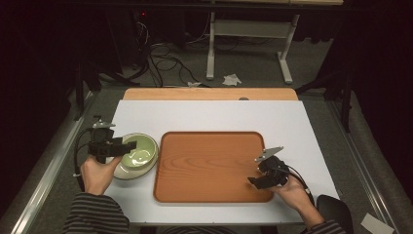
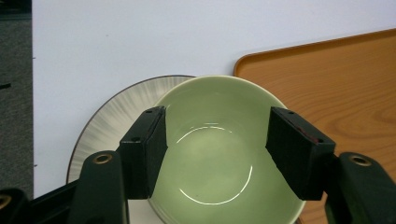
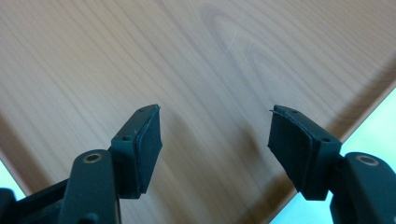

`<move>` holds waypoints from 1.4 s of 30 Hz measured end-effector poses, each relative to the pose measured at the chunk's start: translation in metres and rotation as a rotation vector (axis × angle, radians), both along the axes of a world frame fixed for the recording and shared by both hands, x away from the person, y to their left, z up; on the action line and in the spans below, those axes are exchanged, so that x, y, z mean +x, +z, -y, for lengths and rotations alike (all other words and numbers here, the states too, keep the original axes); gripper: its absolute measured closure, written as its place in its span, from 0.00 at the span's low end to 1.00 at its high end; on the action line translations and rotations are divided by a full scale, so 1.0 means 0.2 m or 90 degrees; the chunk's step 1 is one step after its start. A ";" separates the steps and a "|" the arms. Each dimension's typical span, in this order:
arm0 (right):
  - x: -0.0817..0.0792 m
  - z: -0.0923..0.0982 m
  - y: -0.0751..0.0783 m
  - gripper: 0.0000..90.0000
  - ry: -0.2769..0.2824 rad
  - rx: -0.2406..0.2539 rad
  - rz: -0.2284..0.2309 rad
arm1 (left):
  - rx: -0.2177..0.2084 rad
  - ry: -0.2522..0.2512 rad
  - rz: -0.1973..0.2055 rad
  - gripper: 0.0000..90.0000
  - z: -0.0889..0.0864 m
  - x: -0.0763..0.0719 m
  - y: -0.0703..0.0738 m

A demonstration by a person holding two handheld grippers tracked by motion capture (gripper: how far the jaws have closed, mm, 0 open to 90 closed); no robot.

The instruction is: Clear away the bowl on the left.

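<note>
1. The surface [image 1: 214, 114] is white and takes up most of the high view, with a strip of bare wood along its far edge and dark floor with cables behind it.
2. The wooden tray [image 1: 209, 165] lies near the middle of the surface, its long side running left to right; its near right corner sits under the right gripper.
3. The pale plate [image 2: 105, 121] rests on the surface just left of the tray, its ribbed rim showing to the left of the bowl in the left gripper view.
4. The green bowl [image 1: 141, 151] sits on the plate, off toward the tray side, upright, with light glinting in its hollow; its rim lies just beside the tray's left edge.
5. The left gripper [image 2: 217, 140], held in the person's left hand [image 1: 97, 173], hovers over the near left side of the bowl. Its jaws stand wide apart, above the bowl's hollow, and grip nothing; whether they touch the rim cannot be told.
6. The right gripper [image 3: 215, 140], held in the person's right hand [image 1: 294, 192], is over the tray's near right corner. Its jaws are spread wide, with only wood grain between them.
</note>
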State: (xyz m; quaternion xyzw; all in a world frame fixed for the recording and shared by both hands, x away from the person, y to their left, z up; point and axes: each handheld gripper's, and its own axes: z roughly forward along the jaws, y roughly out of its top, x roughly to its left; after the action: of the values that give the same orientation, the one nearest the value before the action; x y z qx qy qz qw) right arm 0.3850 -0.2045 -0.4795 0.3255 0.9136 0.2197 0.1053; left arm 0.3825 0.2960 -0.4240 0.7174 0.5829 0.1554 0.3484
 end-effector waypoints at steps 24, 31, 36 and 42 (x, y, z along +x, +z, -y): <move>0.00 0.00 0.00 0.41 0.001 -0.001 0.006 | 0.012 0.044 -0.084 0.46 -0.09 0.07 -0.15; 0.00 0.00 0.00 0.41 0.002 -0.004 0.003 | 0.009 0.038 -0.117 0.50 -0.08 0.11 -0.20; 0.00 -0.01 0.00 0.41 0.002 -0.005 0.006 | 0.017 0.042 -0.132 0.51 -0.07 0.12 -0.22; 0.00 -0.01 0.00 0.41 0.002 -0.008 0.006 | 0.022 0.047 -0.150 0.54 -0.07 0.13 -0.25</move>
State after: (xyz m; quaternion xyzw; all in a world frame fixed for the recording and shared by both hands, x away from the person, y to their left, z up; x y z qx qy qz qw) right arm 0.3846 -0.2032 -0.4801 0.3224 0.9150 0.2155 0.1113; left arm 0.4093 0.3107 -0.4736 0.7147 0.6430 0.0924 0.2593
